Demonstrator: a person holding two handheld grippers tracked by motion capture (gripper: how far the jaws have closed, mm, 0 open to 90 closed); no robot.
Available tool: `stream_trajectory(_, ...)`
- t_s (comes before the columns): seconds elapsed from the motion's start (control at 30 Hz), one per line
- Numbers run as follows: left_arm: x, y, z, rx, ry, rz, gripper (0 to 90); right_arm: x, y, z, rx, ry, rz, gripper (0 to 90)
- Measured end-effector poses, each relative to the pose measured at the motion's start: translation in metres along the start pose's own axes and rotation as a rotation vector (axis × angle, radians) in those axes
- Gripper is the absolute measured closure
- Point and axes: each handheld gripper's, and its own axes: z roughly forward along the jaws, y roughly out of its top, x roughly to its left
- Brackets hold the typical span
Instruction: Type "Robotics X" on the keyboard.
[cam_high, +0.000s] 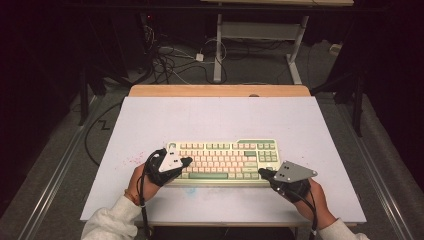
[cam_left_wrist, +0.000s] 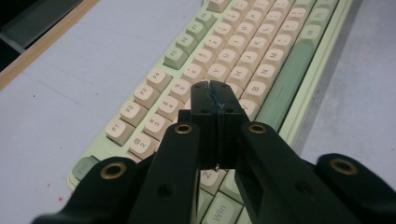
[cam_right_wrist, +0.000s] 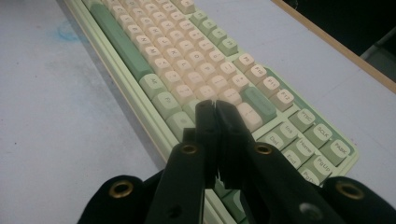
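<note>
Green-and-cream plastic mechanical keyboard at 6 o'clock on pale tabletop. Left gripper over its 9 o'clock end, right gripper at 4 o'clock corner; both jaws clenched, empty. Likely rigid, heavyish; keycaps loose-fitting, so best gripped by case edges.

Lab, test table, floor cables

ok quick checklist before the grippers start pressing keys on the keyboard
1. Left hand-held gripper shut, nothing between jaws: ok.
2. Right hand-held gripper shut, nothing between jaws: ok.
3. Keyboard flat and square on the table: ok.
4. Left tips over the keyboard's left letter keys: ok.
5. Right tips over the keys at its right end: ok.
6. Whether either tip already touches a key: cannot tell.
</note>
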Motion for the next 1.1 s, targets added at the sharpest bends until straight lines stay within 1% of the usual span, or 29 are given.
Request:
stream_trajectory(0.1,-0.003,0.0,-0.001,0.0,-0.01,0.012,87.1,0.0,0.0,0.0,-0.002,0.001,0.0,89.2)
stream_trajectory(0.17,-0.005,0.001,-0.002,-0.007,-0.019,0.011,87.1,0.0,0.0,0.0,-0.001,0.001,0.001,89.2)
stream_trajectory(0.3,-0.009,0.0,-0.001,-0.004,-0.028,0.018,87.1,0.0,0.0,0.0,-0.001,0.002,0.002,89.2)
stream_trajectory(0.43,-0.01,0.0,0.0,-0.004,-0.039,0.017,87.1,0.0,0.0,0.001,0.0,0.005,-0.001,89.2)
stream_trajectory(0.77,-0.017,-0.002,0.008,0.019,-0.077,0.033,87.1,0.0,0.0,0.001,0.004,0.008,0.0,89.2)
stream_trajectory(0.8,-0.018,-0.002,0.008,0.021,-0.078,0.037,87.1,0.0,0.0,0.001,0.004,0.009,-0.001,89.2)
stream_trajectory(0.93,-0.018,-0.003,0.009,0.021,-0.082,0.03,87.1,0.0,0.0,0.001,0.006,0.008,0.001,89.1)
stream_trajectory(1.1,-0.019,-0.003,0.012,0.031,-0.087,0.039,87.1,0.001,-0.001,0.002,0.009,0.009,-0.001,89.1)
